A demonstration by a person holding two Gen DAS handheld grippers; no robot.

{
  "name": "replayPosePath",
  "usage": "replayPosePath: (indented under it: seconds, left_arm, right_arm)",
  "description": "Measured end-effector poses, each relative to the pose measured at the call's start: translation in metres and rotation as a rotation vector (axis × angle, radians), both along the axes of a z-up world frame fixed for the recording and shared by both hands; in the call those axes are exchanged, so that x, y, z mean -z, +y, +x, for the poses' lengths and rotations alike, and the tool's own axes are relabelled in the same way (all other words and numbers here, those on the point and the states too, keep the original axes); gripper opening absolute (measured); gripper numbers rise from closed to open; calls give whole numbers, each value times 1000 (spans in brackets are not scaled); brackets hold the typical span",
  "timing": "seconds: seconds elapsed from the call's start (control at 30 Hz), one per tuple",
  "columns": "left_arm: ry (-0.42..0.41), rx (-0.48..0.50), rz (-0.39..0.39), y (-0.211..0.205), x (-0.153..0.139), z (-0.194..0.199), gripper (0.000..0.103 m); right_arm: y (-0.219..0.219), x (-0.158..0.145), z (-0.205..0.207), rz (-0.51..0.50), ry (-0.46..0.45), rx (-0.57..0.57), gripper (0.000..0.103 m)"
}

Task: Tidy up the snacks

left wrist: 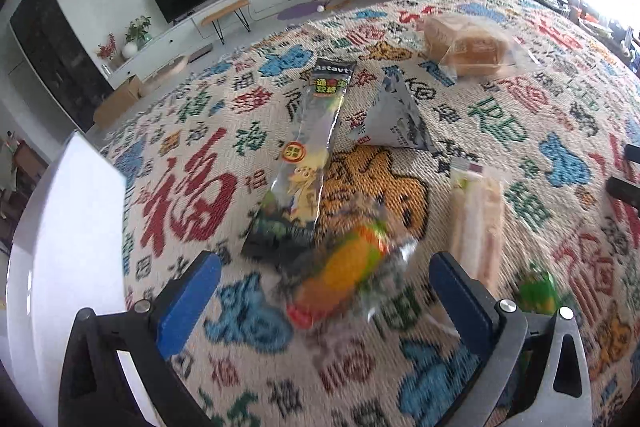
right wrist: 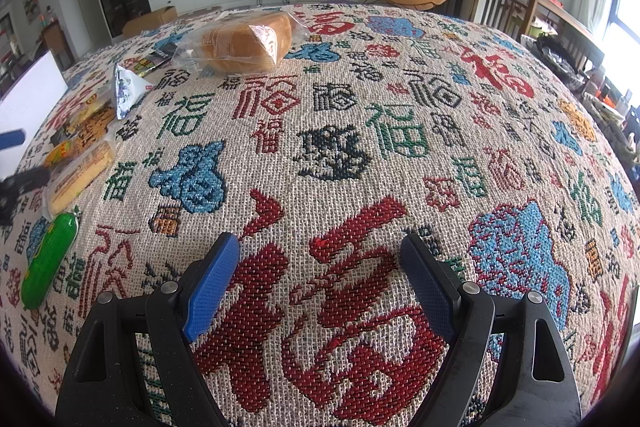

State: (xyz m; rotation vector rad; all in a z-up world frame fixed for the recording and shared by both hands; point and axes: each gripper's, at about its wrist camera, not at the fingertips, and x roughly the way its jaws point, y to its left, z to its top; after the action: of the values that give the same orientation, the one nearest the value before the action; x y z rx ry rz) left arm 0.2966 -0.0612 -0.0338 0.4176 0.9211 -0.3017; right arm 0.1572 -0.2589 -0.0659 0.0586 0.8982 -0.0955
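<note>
Left hand-held gripper point(left wrist: 324, 291) gaping, empty, straddling the blurry orange-and-green clear-wrapped snack point(left wrist: 344, 279), probably lining up a grab. Right hand-held gripper point(right wrist: 320, 279) wide open too, holding nothing, parked over bare woven tablecloth point(right wrist: 360, 131), well clear of the pile.

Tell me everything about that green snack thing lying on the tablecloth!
The green snack is a long, rounded, sausage-shaped pack in shiny green wrapping with some yellow print, pinched shut at its top end. It lies flat on the patterned woven tablecloth, near its left edge in the right wrist view, just below a pale wrapped bar. Whether the two touch is unclear. No gripper touches it. The left wrist view shows it blurred.
</note>
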Motion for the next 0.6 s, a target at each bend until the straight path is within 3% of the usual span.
replayPosePath:
  seconds: [0.07, 0.13, 0.17, 0.23, 0.3, 0.43, 0.6]
  left_arm:
    - [54, 2, -9, 0, 9, 12, 102]
    - [161, -4, -121, 8, 8, 19, 86]
    - [216, -9, -156, 8, 9, 19, 72]
    - [294, 35, -237, 13, 0, 10, 69]
    - [320, 81, -279, 16, -11, 0, 69]
    - [274, 30, -228, 16, -14, 4, 72]
    - [243, -61, -115, -1, 9, 16, 74]
  right_arm:
    - [-1, 0, 0, 0, 0, 0, 85]
    - [0, 0, 0, 0, 0, 0, 85]
    - [-1, 0, 0, 0, 0, 0, 85]
    - [1, 0, 0, 0, 0, 0, 85]
    - [1, 0, 0, 0, 0, 0, 85]
    - [0, 0, 0, -1, 0, 0, 85]
    - [0, 0, 0, -1, 0, 1, 85]
